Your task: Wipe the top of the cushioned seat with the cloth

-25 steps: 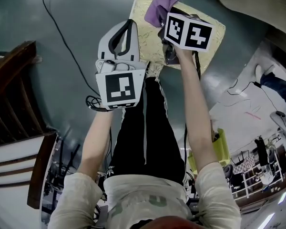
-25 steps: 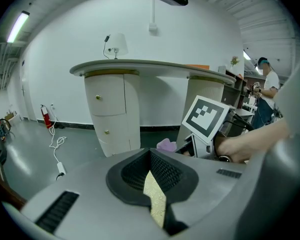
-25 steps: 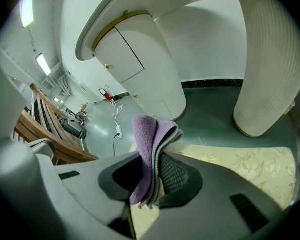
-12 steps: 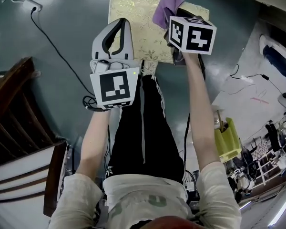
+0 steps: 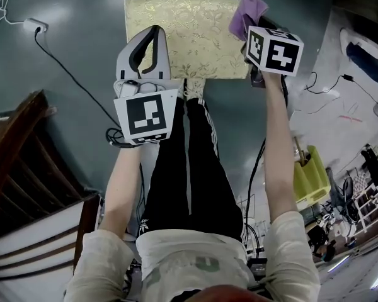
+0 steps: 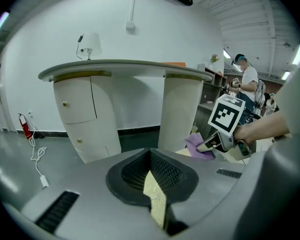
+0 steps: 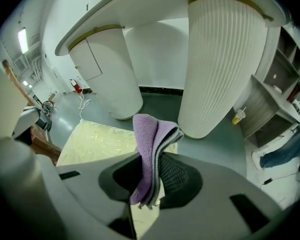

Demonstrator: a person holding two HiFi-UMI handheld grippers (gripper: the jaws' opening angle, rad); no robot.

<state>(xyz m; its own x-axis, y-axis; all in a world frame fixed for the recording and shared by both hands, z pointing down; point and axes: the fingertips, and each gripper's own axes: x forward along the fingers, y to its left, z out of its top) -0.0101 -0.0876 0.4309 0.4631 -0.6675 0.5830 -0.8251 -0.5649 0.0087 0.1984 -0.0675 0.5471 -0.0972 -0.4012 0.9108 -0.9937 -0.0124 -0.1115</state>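
Pinching a folded purple cloth, the right gripper hangs by the gold seat; left gripper closed.

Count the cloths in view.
1: a purple cloth clamped in the right gripper, at the far right corner of the cushioned seat. No other shows, though the grippers could hide one.

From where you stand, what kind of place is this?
Probably a workshop or lab staged like a home: a curved white counter, a cable across the grey floor, shelves, and another person nearby.
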